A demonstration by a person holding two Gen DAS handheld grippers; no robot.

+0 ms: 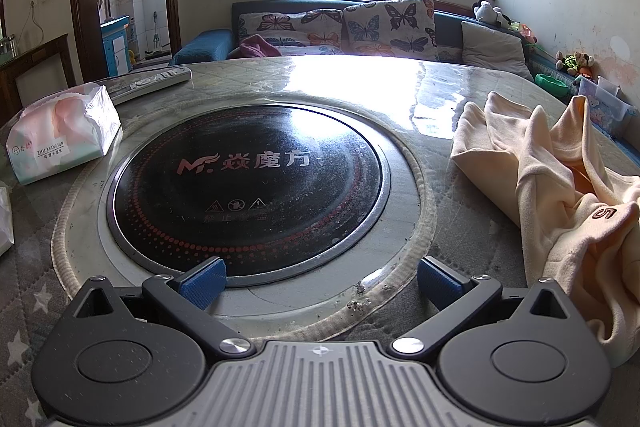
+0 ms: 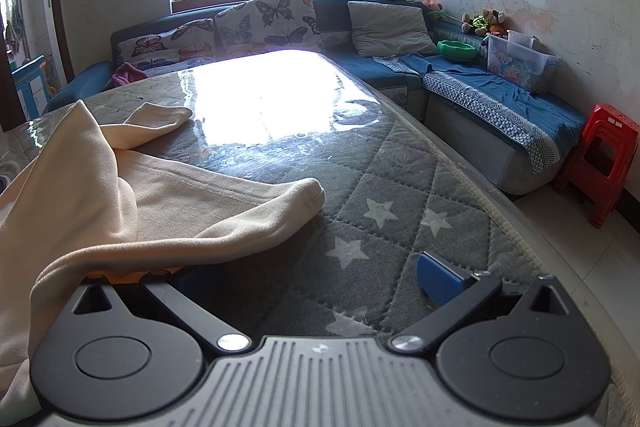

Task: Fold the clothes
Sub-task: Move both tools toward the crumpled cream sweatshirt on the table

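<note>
A cream garment (image 1: 560, 187) lies crumpled on the right side of the round table, a dark "5" stitched on it. My left gripper (image 1: 320, 281) hovers open over the near rim of the black hotplate (image 1: 248, 187), nothing between its blue pads. In the right wrist view the same cream garment (image 2: 160, 203) spreads across the left, one sleeve end reaching toward the middle. My right gripper (image 2: 316, 281) is open above the quilted star cloth (image 2: 400, 211). Its right pad shows clearly. A fold of the garment drapes over its left finger, shading that pad.
A tissue pack (image 1: 60, 139) and a remote control (image 1: 152, 83) lie at the table's far left. A blue sofa (image 2: 460, 79) with butterfly cushions wraps behind the table. A red plastic stool (image 2: 600, 159) stands on the floor to the right.
</note>
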